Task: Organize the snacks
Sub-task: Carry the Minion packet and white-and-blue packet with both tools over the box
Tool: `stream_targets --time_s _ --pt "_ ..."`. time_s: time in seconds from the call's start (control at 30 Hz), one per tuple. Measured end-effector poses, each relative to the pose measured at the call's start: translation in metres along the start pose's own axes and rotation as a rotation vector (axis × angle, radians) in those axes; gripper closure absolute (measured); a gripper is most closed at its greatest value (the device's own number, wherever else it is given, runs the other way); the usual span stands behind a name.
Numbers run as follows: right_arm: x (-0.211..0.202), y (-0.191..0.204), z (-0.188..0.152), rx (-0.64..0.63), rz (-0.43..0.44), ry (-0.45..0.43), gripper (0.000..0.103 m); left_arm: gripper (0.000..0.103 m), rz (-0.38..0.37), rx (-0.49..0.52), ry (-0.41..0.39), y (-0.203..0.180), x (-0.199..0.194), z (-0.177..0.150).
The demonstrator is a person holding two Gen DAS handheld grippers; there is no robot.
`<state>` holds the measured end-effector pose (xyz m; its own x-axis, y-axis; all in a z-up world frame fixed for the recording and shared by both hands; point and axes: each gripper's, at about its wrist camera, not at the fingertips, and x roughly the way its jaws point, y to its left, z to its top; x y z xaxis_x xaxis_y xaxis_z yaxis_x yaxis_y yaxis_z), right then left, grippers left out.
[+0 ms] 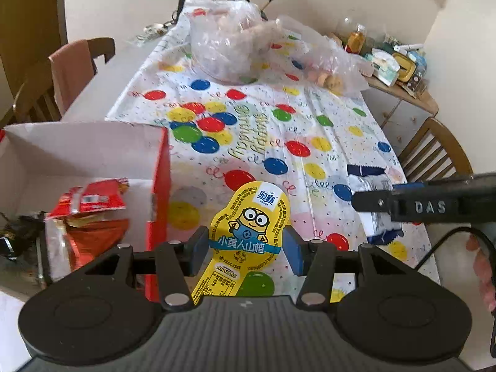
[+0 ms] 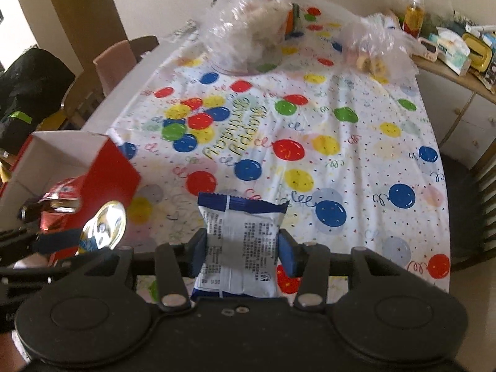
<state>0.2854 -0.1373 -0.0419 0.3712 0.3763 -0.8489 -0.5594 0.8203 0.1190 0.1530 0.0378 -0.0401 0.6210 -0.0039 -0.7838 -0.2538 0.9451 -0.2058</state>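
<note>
My left gripper is shut on a yellow Minions snack pack and holds it above the balloon tablecloth, just right of the red box. The box holds red snack bags. My right gripper is shut on a blue and white snack packet, held above the table. The right gripper also shows in the left wrist view with the packet. The Minions pack's shiny back shows in the right wrist view beside the red box.
Clear plastic bags of food lie at the table's far end, a second one to their right. A cluttered side counter stands at the far right. Wooden chairs flank the table, one with a pink cloth.
</note>
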Motion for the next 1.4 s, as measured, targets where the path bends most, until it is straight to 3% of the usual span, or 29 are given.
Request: stream_targets --time_s 0.3,0.7,1.07,1.4 --pt "-0.036 0.045 -0.002 -0.031 0.019 -0.049 0.057 0.052 0.012 -0.022 -0.051 0.042 -0.041 0.012" --pt "-0.042 0.131 0.007 -0.079 0.056 -0.078 0.057 0.052 0.07 -0.034 -0.088 0.121 -0.074 0.016" --pt "-0.012 0.203 0.018 -0.097 0.075 -0.068 0.057 0.052 0.134 -0.072 -0.069 0.201 -0.074 0.016" --pt "0.042 0.251 0.031 -0.121 0.07 0.001 0.057 0.052 0.148 -0.1 -0.003 0.248 -0.038 0.018"
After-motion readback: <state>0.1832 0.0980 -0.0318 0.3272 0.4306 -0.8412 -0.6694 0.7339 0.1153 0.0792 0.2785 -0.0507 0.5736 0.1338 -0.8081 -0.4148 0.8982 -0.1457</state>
